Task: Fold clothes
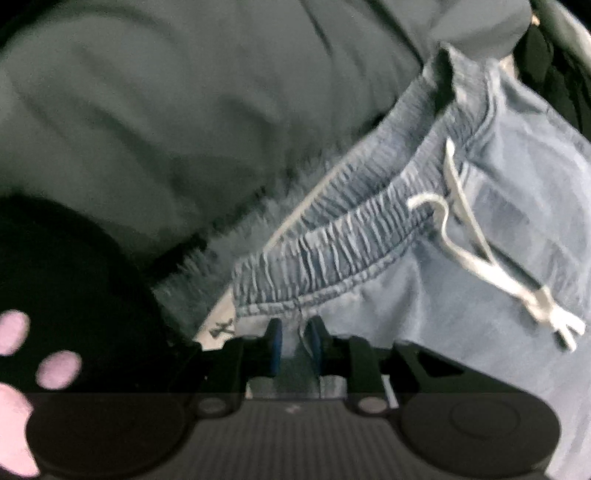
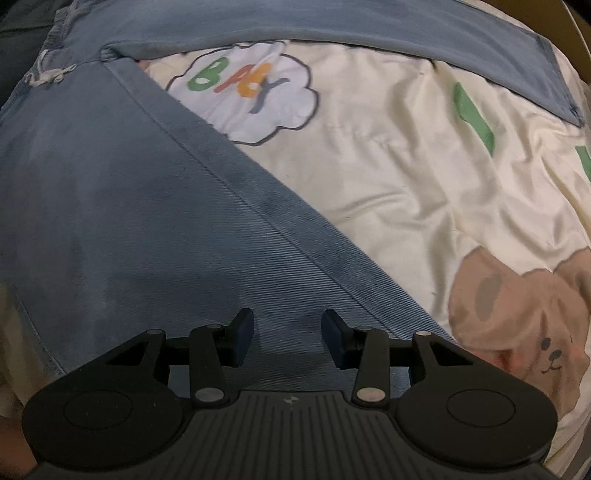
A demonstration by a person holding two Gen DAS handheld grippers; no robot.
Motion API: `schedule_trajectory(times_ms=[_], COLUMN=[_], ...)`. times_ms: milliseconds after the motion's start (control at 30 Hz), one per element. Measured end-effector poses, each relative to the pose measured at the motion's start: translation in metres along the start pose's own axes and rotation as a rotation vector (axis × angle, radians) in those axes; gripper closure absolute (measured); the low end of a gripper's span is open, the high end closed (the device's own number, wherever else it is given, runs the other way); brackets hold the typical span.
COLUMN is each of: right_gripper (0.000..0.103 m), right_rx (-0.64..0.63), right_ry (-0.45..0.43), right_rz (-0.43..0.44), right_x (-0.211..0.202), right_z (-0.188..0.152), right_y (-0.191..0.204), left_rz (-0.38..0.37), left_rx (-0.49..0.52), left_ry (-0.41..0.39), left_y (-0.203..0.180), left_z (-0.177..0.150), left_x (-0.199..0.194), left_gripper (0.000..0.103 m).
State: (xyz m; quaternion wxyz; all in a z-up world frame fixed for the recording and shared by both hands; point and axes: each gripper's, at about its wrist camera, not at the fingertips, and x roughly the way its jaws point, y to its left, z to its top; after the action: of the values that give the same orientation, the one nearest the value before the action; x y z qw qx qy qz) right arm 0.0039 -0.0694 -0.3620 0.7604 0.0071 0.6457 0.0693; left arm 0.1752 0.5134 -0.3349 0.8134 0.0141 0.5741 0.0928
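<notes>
Light blue denim trousers (image 1: 498,229) with an elastic waistband (image 1: 332,240) and a white drawstring (image 1: 461,221) fill the right of the left wrist view. My left gripper (image 1: 296,334) is shut on the lower edge of that waistband, with a fold of the cloth pinched between its blue pads (image 1: 275,332). In the right wrist view one trouser leg (image 2: 147,203) runs diagonally under my right gripper (image 2: 288,332), which hovers open just above the denim with nothing between its fingers. The other leg (image 2: 332,33) lies across the top.
A dark grey-green garment (image 1: 147,110) lies beside the waistband. Black cloth with pink dots (image 1: 55,365) shows at the lower left. Under the trousers is a cream bedsheet (image 2: 406,166) printed with a bear (image 2: 535,314) and a lettered cloud (image 2: 251,92).
</notes>
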Motion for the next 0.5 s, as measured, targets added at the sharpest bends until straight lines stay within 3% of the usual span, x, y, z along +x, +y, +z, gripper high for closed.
schedule_trajectory(times_ms=[367,500], right_gripper=[0.053,0.051], right_rx=[-0.035,-0.010], right_ry=[0.044,0.046], right_rz=[-0.011,-0.002], right_x=[0.026,0.029], right_z=[0.011,0.014], right_y=[0.009,0.006], left_rz=[-0.033,0.009], left_rx=[0.004,-0.010], left_ry=[0.041,0.064], left_y=[0.006,-0.001], left_z=[0.004,0.007], left_x=[0.012,-0.001], left_gripper=[0.083,0.085])
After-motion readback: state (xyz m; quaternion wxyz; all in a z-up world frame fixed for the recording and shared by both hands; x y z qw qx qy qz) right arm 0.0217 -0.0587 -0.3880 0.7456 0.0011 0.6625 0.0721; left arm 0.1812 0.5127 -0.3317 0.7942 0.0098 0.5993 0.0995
